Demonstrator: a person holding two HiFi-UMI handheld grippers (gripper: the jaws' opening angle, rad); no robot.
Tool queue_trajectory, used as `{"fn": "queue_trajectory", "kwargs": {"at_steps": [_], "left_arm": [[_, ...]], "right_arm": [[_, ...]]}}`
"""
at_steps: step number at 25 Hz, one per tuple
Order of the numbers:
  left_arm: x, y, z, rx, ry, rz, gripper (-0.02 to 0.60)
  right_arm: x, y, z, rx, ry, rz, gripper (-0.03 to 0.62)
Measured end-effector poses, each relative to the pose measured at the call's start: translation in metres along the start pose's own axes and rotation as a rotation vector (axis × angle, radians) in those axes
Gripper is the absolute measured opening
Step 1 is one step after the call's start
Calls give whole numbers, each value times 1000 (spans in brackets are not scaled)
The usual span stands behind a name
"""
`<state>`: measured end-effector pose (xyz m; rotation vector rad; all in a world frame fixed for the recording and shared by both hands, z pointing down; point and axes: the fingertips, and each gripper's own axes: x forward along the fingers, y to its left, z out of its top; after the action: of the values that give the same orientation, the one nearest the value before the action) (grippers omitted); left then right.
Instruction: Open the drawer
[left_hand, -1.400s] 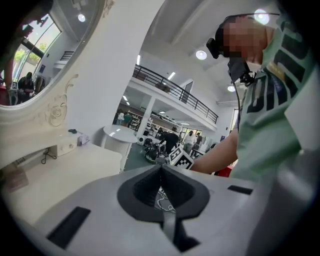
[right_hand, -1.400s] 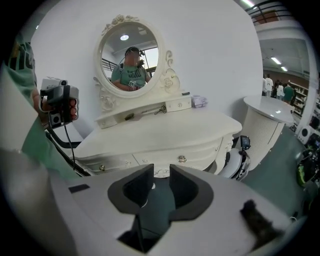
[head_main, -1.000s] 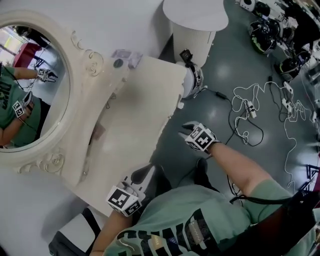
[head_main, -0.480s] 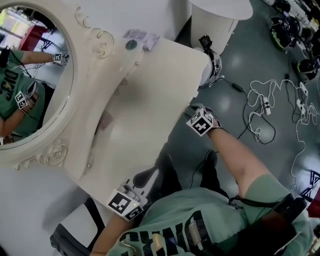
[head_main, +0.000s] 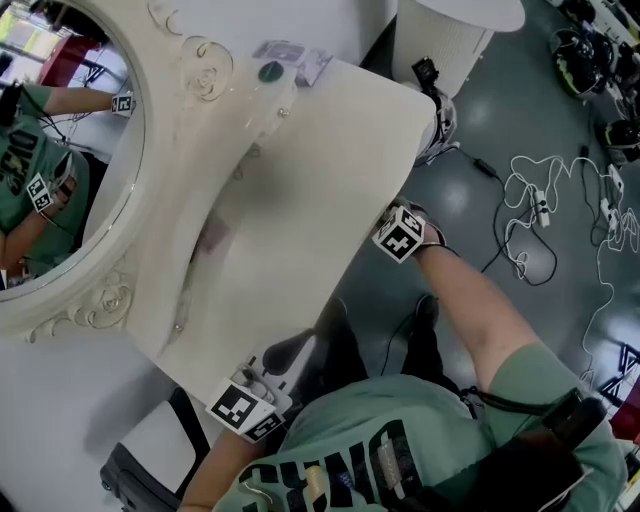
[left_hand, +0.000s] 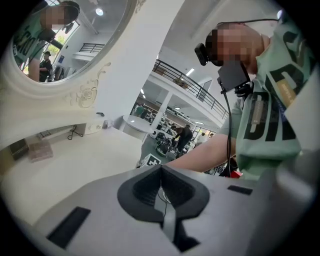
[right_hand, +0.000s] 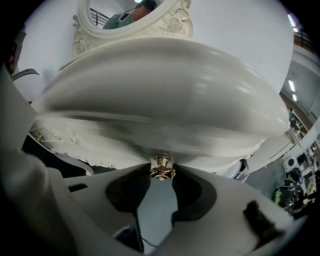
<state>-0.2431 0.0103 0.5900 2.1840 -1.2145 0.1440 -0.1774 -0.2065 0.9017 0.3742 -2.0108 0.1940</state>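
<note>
A white dressing table (head_main: 330, 170) with an oval mirror (head_main: 60, 150) fills the head view. Its drawer front (right_hand: 150, 145) runs under the curved top and looks shut. A small brass knob (right_hand: 162, 167) sticks out of it. My right gripper (right_hand: 162, 174) has that knob between its fingertips; its jaws are closing and both pads touch the knob. In the head view the right gripper (head_main: 392, 225) sits at the table's front edge, tips hidden under it. My left gripper (left_hand: 161, 182) is shut and empty, held low by the table's near corner (head_main: 290, 352).
A round white side table (head_main: 450, 30) stands past the dressing table's far end. Cables and a power strip (head_main: 540, 220) lie on the grey floor, with gear (head_main: 590, 60) beyond. Small items (head_main: 290, 60) sit at the tabletop's back. A dark chair (head_main: 150, 470) is near the left gripper.
My right gripper has moved from out over the floor in to the table's front edge, its tips now under the overhang. The left gripper has barely shifted.
</note>
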Motion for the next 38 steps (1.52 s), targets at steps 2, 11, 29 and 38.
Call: {"fn": "queue_trajectory", "kwargs": {"at_steps": [2,11,29,38], "left_arm": [[2,0,0,-3,3,-4,11],[10,-7,6,9,1,-15,11],[35,-35,17,42,23,-72,11],[44,-43,22,56,22,-85,11]], "right_arm": [[1,0,0,-2,4,-10,137],[-2,0,-5,5,-1,-25,136],[-33,0,-63,16,19,-24,135],[-39,-1,-73,26,19,-26,135]]}}
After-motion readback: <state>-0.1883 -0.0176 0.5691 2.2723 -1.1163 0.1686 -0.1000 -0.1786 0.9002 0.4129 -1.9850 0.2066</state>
